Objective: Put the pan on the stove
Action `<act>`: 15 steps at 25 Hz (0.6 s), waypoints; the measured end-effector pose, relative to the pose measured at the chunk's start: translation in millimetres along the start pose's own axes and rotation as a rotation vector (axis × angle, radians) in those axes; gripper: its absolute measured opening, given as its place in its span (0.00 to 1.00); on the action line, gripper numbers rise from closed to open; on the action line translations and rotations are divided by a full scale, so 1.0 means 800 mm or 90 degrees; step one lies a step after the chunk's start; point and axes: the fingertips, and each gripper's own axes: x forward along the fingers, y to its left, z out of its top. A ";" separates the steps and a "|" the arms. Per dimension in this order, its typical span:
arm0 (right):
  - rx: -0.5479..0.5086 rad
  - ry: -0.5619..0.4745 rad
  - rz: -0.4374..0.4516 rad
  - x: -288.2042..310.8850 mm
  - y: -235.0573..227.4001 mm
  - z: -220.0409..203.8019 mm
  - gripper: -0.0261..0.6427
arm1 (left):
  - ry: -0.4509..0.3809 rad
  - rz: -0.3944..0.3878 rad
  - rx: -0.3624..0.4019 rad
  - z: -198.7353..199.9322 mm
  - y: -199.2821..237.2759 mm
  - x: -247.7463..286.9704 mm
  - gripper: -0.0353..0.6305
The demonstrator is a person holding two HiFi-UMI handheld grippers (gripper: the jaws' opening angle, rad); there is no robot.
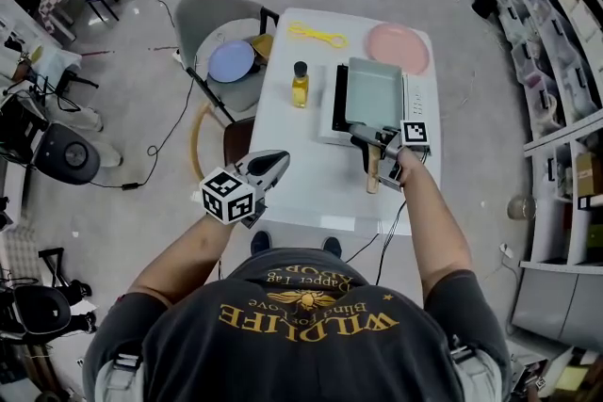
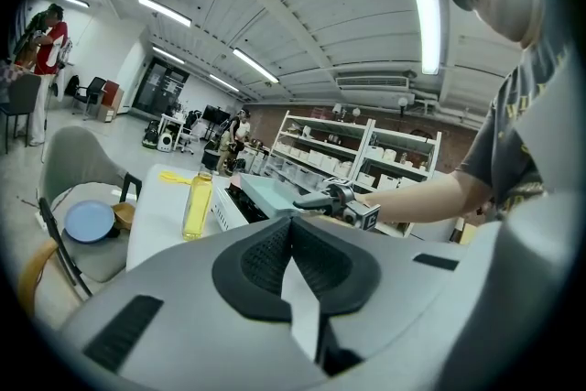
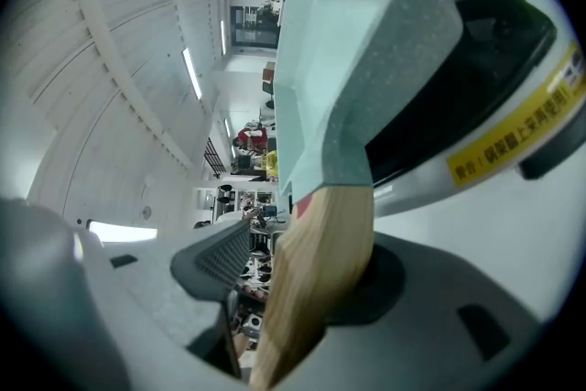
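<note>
I'm seeing the teal pan (image 1: 372, 89) sitting on the portable stove (image 1: 325, 129), where the task wants it. My right gripper (image 1: 379, 149) is pinching its wooden handle (image 3: 320, 270), jaws narrowed to the handle's width. My left gripper (image 1: 273, 163) is hovering pressed together, holding nothing. I'm worrying that any sideways drag through that overhanging handle would skid the pan off the stove, toward the yellow bottle (image 1: 300, 85).

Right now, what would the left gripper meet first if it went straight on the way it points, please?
Most likely the pan over the stove, close to the right gripper clamped on its wooden handle; depth is hard to judge.
</note>
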 end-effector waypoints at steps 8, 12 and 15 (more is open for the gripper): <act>0.003 -0.037 -0.041 -0.013 -0.005 0.002 0.41 | -0.001 -0.005 -0.006 0.000 -0.001 -0.002 0.05; -0.005 -0.055 -0.089 -0.026 -0.017 -0.001 0.42 | -0.002 -0.009 -0.005 0.001 -0.003 -0.001 0.05; -0.026 -0.066 -0.111 -0.044 -0.023 -0.007 0.43 | -0.004 -0.014 -0.001 0.003 -0.005 -0.003 0.05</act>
